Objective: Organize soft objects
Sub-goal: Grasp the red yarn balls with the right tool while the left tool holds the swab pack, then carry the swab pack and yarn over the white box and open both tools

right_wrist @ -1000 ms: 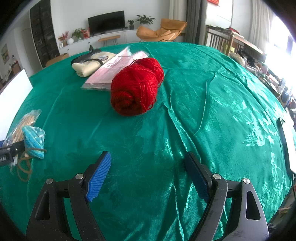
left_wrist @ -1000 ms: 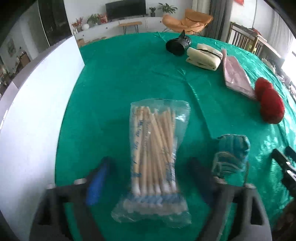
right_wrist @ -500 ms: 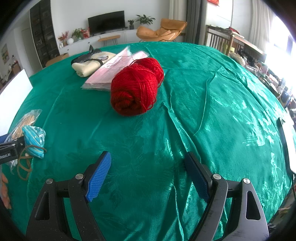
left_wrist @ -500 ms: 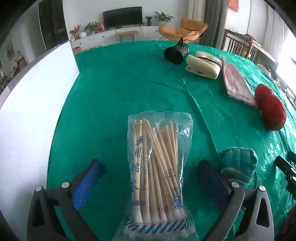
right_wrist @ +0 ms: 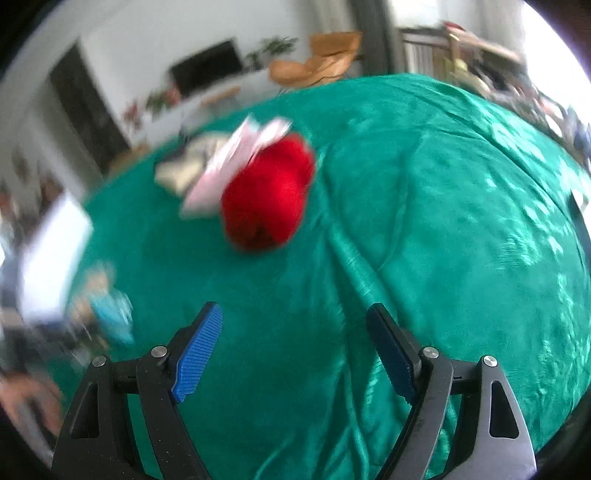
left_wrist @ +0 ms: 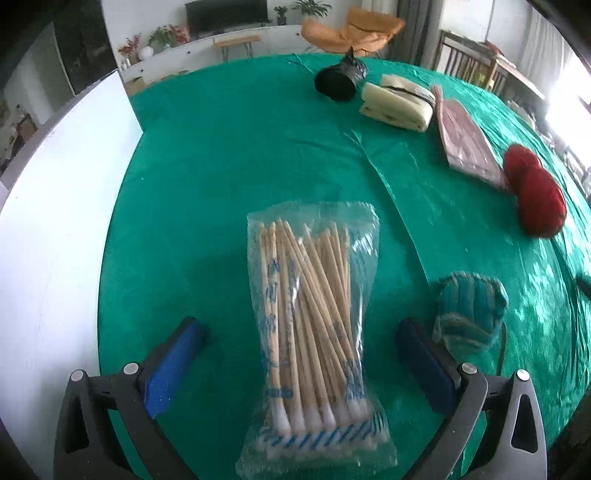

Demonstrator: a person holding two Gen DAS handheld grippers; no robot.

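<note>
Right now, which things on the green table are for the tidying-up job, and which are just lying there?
For the job:
- bag of cotton swabs, between the open left hand-held gripper
- teal yarn
- red yarn
- cream folded cloth
- pink packet
- black pouch

Just there:
- white board
- orange chair
- television

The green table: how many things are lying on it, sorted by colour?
Red: 1, yarn ball
Teal: 1, small yarn bundle
Black: 1, pouch
Cream: 1, folded cloth
Pink: 1, flat packet
Clear: 1, bag of cotton swabs
Total: 6
</note>
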